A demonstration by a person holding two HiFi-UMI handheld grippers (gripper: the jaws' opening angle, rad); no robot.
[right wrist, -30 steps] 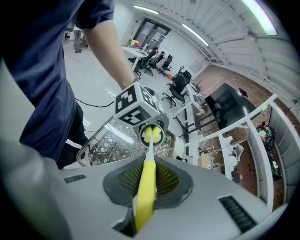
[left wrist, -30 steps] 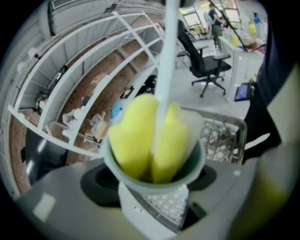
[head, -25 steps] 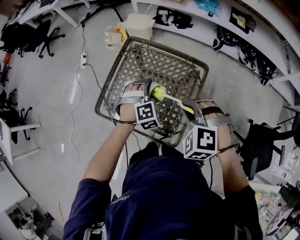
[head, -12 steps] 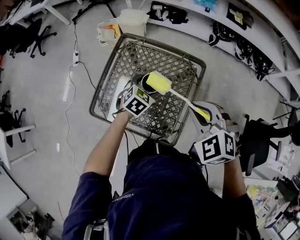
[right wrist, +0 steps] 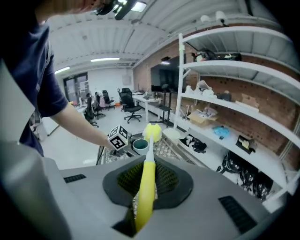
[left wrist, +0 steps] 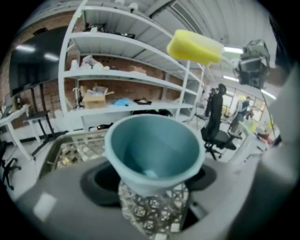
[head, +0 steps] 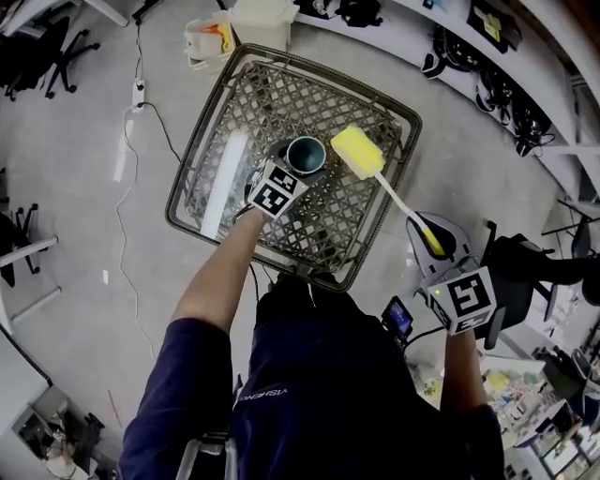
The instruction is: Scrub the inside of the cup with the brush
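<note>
A teal cup point(head: 306, 154) is held upright over the wire basket point(head: 216, 131) by my left gripper point(head: 286, 178), which is shut on it. The left gripper view looks into the cup's point(left wrist: 152, 152) empty mouth. My right gripper point(head: 439, 255) is shut on the yellow handle of a brush point(head: 389, 192), drawn back to the right outside the basket. The brush's yellow sponge head point(head: 356, 151) hangs just right of the cup, clear of it. From the right gripper view the brush point(right wrist: 146, 187) points toward the cup point(right wrist: 139, 146).
The basket stands on a grey floor with a white cable point(head: 141, 141) at its left. White containers point(head: 253, 21) sit behind it. Shelves with dark gear point(head: 487, 103) run along the upper right. Office chairs point(head: 520, 272) stand at the right and upper left.
The brush head has come out of the cup and moved right. My right gripper has pulled back toward the lower right, and the left gripper has carried the cup further over the basket.
</note>
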